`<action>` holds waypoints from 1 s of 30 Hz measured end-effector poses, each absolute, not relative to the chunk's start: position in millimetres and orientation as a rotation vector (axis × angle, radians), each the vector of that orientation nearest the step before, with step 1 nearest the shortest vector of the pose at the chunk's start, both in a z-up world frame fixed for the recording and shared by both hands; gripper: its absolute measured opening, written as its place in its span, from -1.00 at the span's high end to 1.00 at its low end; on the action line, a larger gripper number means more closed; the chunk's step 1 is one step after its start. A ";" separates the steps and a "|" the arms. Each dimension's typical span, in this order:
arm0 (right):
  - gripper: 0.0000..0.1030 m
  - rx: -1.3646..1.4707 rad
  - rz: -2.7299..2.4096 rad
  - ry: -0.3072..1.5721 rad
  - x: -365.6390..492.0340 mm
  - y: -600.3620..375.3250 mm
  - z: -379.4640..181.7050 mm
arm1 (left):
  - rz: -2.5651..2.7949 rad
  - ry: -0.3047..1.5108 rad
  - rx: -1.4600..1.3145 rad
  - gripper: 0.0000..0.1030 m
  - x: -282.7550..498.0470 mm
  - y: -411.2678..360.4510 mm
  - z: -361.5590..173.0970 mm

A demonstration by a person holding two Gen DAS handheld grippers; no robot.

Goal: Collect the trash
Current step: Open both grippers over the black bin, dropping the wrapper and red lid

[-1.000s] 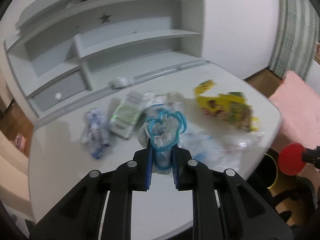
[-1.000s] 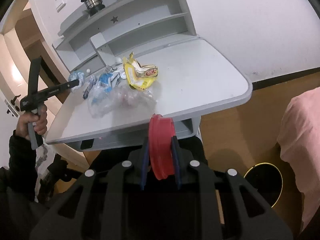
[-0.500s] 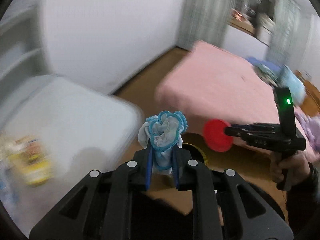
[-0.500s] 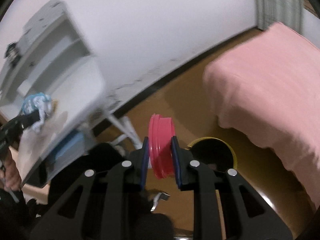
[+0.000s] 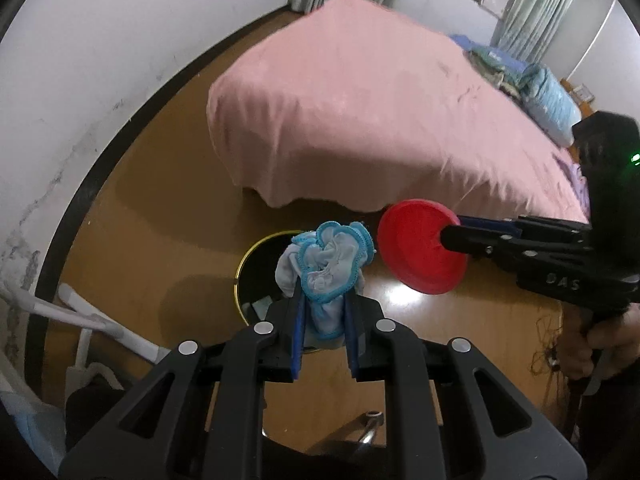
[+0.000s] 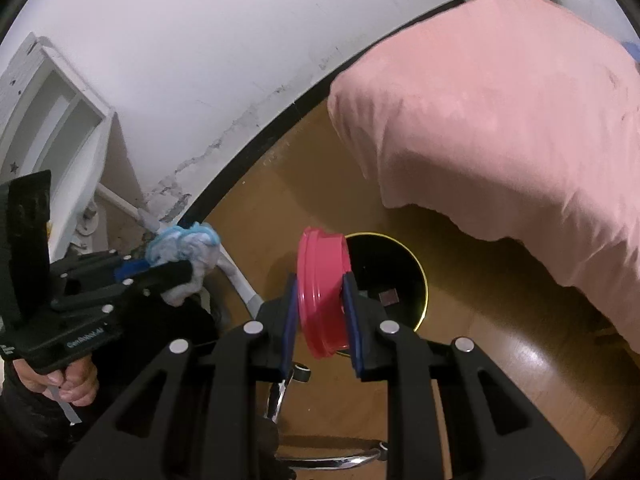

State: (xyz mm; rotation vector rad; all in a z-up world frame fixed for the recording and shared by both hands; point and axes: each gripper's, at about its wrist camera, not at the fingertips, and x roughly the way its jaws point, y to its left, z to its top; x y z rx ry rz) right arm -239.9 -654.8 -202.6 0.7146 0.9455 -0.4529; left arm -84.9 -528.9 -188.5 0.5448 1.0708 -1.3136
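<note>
My left gripper [image 5: 323, 322] is shut on a crumpled white cloth with a blue frilled edge [image 5: 328, 266], held above a round black bin with a yellow rim [image 5: 256, 268] on the wooden floor. My right gripper [image 6: 322, 312] is shut on a red round lid [image 6: 323, 292], held on edge just left of the bin [image 6: 416, 276]. The lid [image 5: 420, 256] and the right gripper [image 5: 456, 232] show right of the cloth in the left wrist view. The cloth [image 6: 186, 246] and the left gripper [image 6: 176, 272] show at left in the right wrist view.
A bed with a pink cover [image 5: 380, 112] stands close behind the bin, also in the right wrist view [image 6: 500, 120]. A white wall with a black skirting [image 6: 240, 160] runs at left. White desk legs [image 5: 92, 320] and chrome chair legs [image 6: 332, 460] are nearby.
Both grippers have swung away from the desk with its trash to the floor by the bed. The cloth and the red lid now hang over and beside the bin.
</note>
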 end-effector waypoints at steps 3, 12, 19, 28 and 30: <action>0.58 0.735 -0.452 0.945 -239.8 -661.1 -209.4 | -1.317 1.108 0.551 0.67 -83.6 -542.1 -200.1; 0.58 0.774 -0.449 0.953 -239.0 -674.2 -225.6 | -1.293 1.110 0.592 -0.06 -86.8 -566.0 -214.4; 0.57 0.780 -0.453 0.956 -238.8 -676.4 -227.0 | -1.279 1.101 0.580 -0.09 -80.9 -562.7 -207.0; 0.44 0.753 -0.436 0.970 -219.9 -671.2 -225.6 | -1.245 0.965 0.542 -0.48 -68.5 -518.7 -149.2; -0.52 0.739 -0.445 0.976 -212.1 -670.1 -225.2 | -1.223 0.932 0.530 -0.58 -64.5 -502.8 -132.9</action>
